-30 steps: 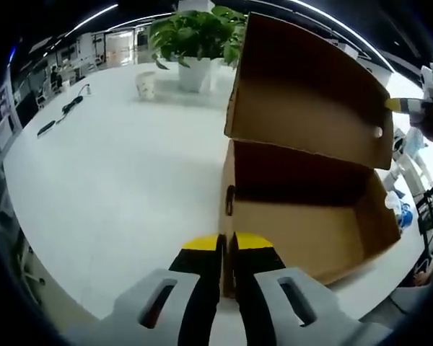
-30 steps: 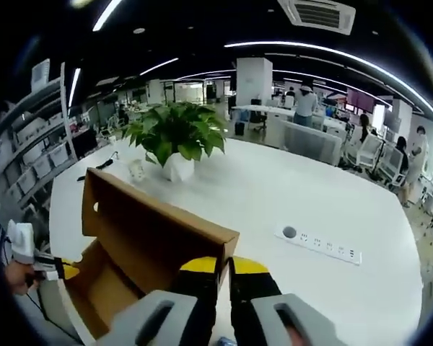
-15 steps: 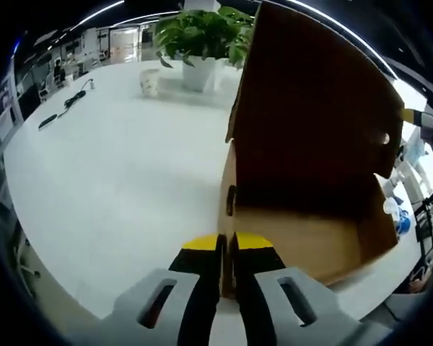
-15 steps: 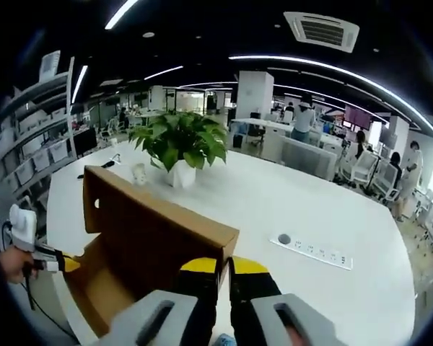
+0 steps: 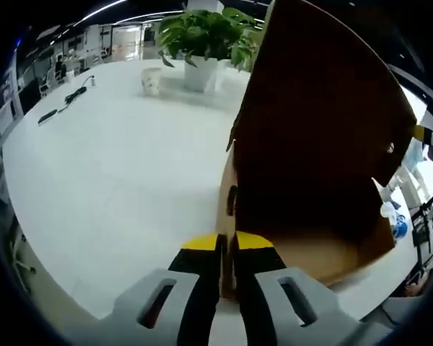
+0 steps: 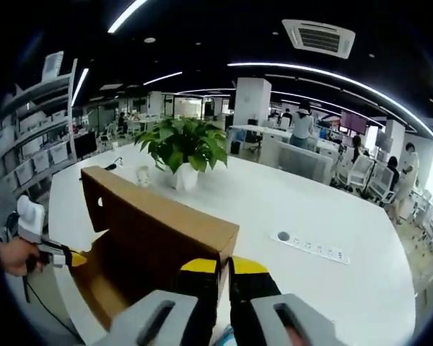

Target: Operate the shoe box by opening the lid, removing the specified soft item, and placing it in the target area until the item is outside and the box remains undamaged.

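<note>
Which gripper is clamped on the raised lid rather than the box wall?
The right gripper: its fingers pinch the lid edge, while the left gripper grips the shoe box end wall.

The raised lid [image 5: 325, 122] shadows the shoe box [image 5: 310, 245] interior, so its contents (any soft item included) cannot be made out; its far corner is cut off.

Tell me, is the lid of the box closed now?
No, the lid stands raised above the open box, held at its edge by the right gripper.
</note>
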### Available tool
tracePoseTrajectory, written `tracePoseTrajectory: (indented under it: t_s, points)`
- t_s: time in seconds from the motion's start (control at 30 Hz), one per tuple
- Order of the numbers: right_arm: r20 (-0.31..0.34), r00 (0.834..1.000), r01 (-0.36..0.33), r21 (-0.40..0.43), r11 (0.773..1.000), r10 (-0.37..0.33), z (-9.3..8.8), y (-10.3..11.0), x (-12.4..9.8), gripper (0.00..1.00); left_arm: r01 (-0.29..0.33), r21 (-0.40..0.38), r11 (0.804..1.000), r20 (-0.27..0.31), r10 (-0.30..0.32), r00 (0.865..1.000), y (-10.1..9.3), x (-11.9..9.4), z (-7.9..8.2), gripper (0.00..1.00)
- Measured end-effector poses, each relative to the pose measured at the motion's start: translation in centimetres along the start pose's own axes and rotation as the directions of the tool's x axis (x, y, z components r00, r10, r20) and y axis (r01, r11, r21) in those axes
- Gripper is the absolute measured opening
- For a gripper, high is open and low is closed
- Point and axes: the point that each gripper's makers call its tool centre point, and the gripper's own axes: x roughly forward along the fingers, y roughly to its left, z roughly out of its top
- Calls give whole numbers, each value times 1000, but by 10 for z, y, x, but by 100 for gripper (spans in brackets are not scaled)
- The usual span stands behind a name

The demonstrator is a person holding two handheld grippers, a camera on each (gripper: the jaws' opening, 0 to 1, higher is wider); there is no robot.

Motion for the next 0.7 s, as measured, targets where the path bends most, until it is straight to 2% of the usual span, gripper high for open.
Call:
tracePoseTrajectory:
  t_s: [0.27, 0.33, 0.7]
  points:
    - [12, 1000, 14, 6, 1000, -14, -11, 7, -14, 0, 23, -14, 1000, 5, -23, 1000, 0, 0, 0, 5]
    - [24, 999, 20, 48, 999, -21, -15, 9, -19, 0, 27, -14, 1000, 6, -27, 1000, 0, 0, 0, 5]
    - [70, 995, 59, 101, 993, -67, -28, 15, -28, 0, 40, -10, 999, 6, -40, 999, -1, 0, 0, 5]
